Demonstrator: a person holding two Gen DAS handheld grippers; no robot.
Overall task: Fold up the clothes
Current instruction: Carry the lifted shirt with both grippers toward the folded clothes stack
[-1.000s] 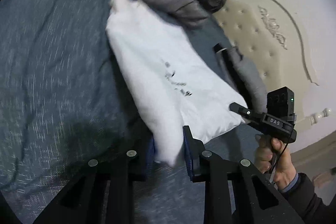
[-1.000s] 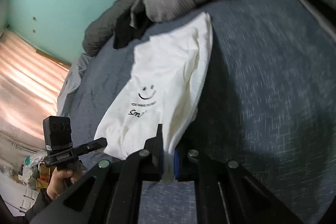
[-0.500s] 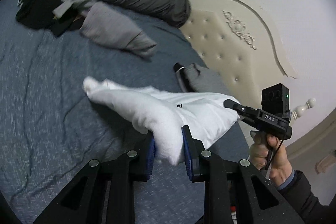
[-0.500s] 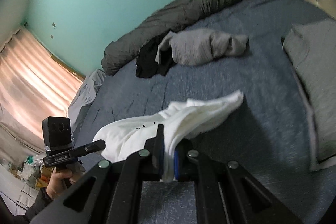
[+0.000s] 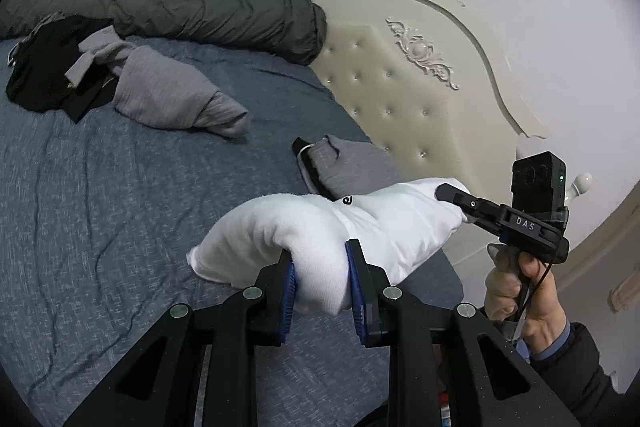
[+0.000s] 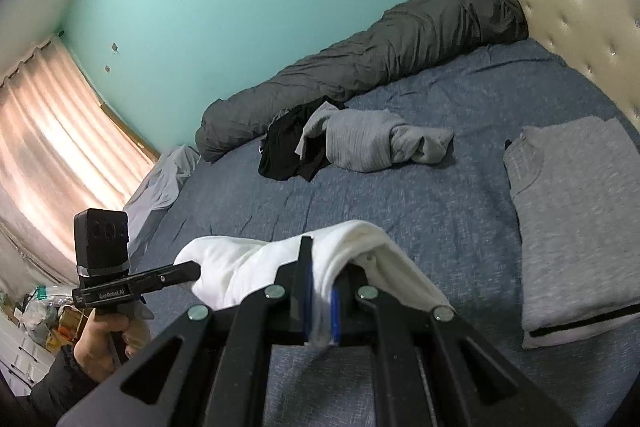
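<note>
A white T-shirt point(image 5: 400, 223) hangs bunched above the blue bed point(image 5: 100, 207), stretched between both grippers. My left gripper point(image 5: 320, 255) is shut on a thick fold of it, blue pads pressing on either side. My right gripper point(image 6: 324, 279) is shut on a thin edge of the same shirt point(image 6: 236, 263). Each gripper shows in the other's view, held in a hand: the right gripper point(image 5: 444, 193) at the shirt's far end, and the left gripper point(image 6: 192, 269) with its tip in the cloth. A folded grey garment point(image 6: 572, 219) lies flat near the headboard.
A crumpled grey garment point(image 5: 172, 95) and a black one point(image 5: 44, 67) lie farther back on the bed. A rolled dark grey duvet point(image 5: 180, 11) runs along the teal wall. The cream tufted headboard point(image 5: 400, 87) bounds one side, and a curtain point(image 6: 40, 147) hangs at the left.
Both grippers have risen with the white shirt. It lay spread on the bed a second ago and now hangs bunched in the air between them.
</note>
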